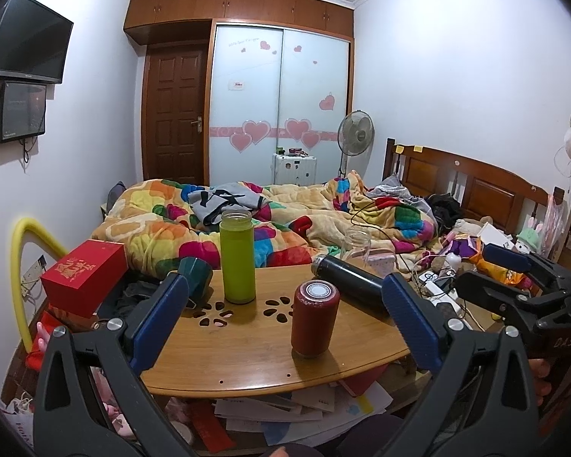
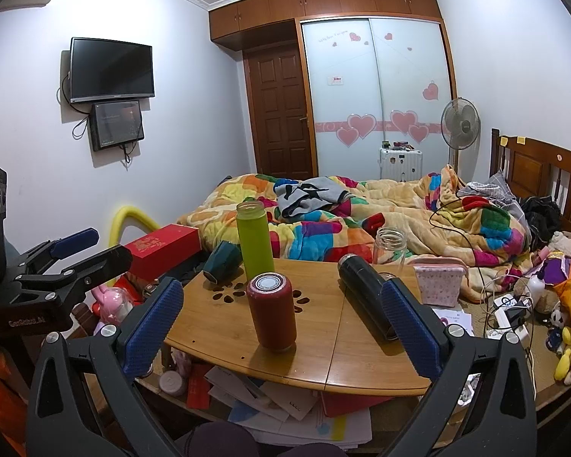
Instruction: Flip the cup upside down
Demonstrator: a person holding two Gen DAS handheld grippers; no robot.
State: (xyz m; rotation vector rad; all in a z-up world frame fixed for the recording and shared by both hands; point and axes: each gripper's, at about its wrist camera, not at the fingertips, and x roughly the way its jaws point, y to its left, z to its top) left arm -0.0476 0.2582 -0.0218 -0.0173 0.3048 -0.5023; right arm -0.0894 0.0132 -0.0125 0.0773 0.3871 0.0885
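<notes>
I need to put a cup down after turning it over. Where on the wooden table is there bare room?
The widest bare patch is the near right part of the wooden table, between the red cup and the lying black flask. A smaller patch lies near left, before the cut-out holes. The far edge is crowded: green bottle, tipped teal cup, clear jar.

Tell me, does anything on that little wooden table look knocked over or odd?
Yes. The black cylindrical flask lies on its side across the wooden table, and the dark green cup is tipped over at the far left edge. The lime green bottle and red cylindrical cup stand upright. No spill shows.
</notes>
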